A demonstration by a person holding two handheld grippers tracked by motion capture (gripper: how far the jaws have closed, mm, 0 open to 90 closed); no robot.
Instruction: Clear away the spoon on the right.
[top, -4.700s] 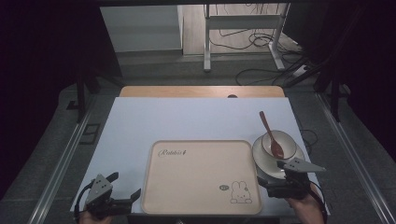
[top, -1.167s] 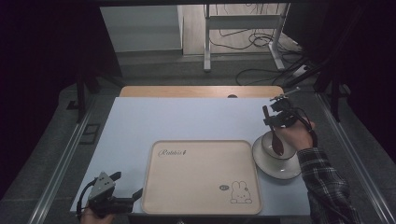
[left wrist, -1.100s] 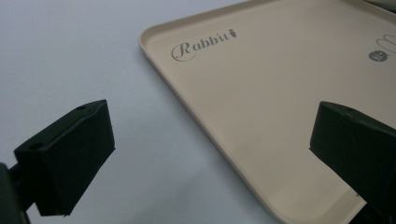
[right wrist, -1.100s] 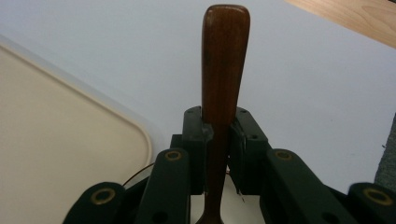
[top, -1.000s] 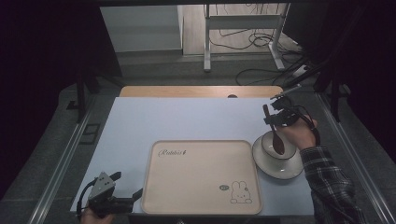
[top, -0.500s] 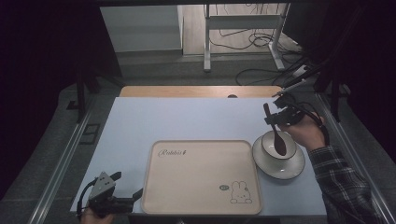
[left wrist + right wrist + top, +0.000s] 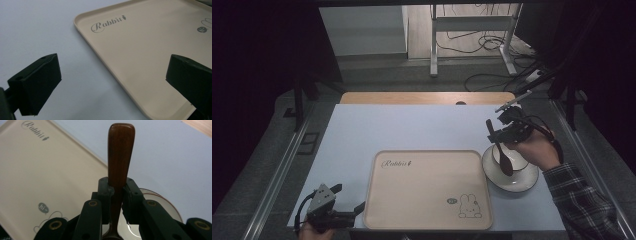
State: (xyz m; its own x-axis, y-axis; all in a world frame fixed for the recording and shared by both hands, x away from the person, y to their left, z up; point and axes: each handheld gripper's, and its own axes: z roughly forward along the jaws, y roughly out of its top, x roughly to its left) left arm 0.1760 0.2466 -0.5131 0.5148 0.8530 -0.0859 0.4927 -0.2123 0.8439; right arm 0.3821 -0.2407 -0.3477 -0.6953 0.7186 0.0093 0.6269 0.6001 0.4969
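My right gripper point(image 7: 496, 134) is shut on the handle of a dark wooden spoon point(image 7: 500, 149), which hangs with its bowl just above a white cup point(image 7: 508, 160) on a white saucer point(image 7: 525, 181) at the table's right. The right gripper view looks along the spoon's handle point(image 7: 120, 155), clamped between the two black pads, with the saucer's rim point(image 7: 165, 202) below. A beige tray point(image 7: 430, 190) with a rabbit print lies at the front middle. My left gripper point(image 7: 354, 210) rests open at the tray's front left corner; its fingers point(image 7: 37, 82) straddle the tray's edge point(image 7: 105, 62).
The pale blue table top point(image 7: 412, 125) has free room behind the tray and to its left. A wooden strip point(image 7: 427, 98) runs along the far edge. Metal rails flank both sides, and cables lie on the floor beyond.
My right gripper has lifted the spoon and carried it leftward and slightly up over the cup. The left gripper has stayed where it was.
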